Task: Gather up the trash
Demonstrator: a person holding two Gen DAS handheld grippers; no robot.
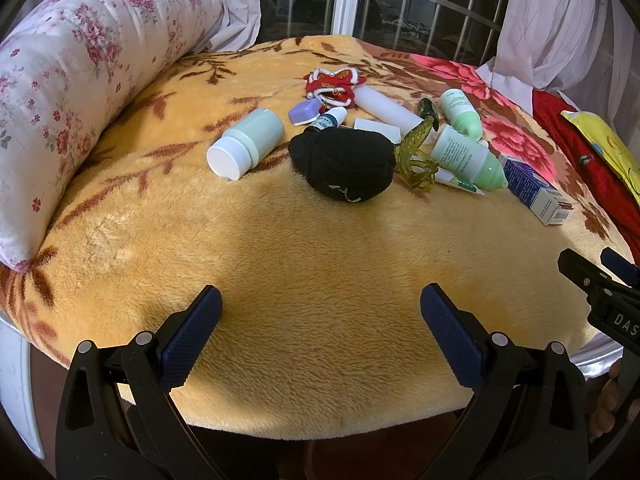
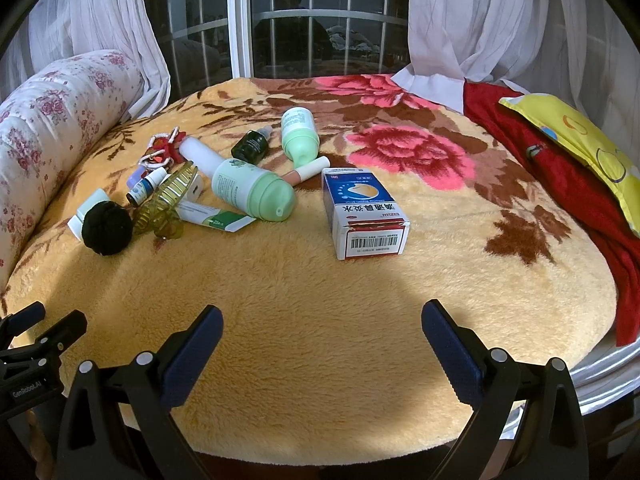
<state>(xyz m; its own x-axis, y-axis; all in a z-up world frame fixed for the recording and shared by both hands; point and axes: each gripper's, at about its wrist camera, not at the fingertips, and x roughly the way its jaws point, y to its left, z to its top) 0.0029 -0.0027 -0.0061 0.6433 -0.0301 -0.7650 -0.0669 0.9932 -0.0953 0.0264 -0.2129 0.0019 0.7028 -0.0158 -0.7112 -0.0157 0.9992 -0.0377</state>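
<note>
Small items lie scattered on a yellow floral blanket (image 1: 300, 264). A black rolled sock (image 1: 344, 164) lies in the middle, also at left in the right wrist view (image 2: 107, 230). Beside it lie a pale bottle with a white cap (image 1: 246, 142), a yellow-green hair claw (image 1: 416, 156) (image 2: 166, 204), two green bottles (image 2: 252, 190) (image 2: 300, 134), a blue and white medicine box (image 2: 364, 214) (image 1: 534, 188) and a flat green-white box (image 2: 218, 216). My left gripper (image 1: 320, 312) is open and empty above the blanket's near edge. My right gripper (image 2: 322, 330) is open and empty too, short of the medicine box.
A long floral bolster (image 1: 68, 80) runs along the left. A red cloth (image 2: 560, 176) and a yellow pillow (image 2: 580, 136) lie at the right. A window with curtains (image 2: 480, 20) is behind. A red ornament (image 1: 334, 84), a purple case (image 1: 304, 114), small dropper bottles (image 2: 146, 186) and a white tube (image 1: 386, 108) lie among the items.
</note>
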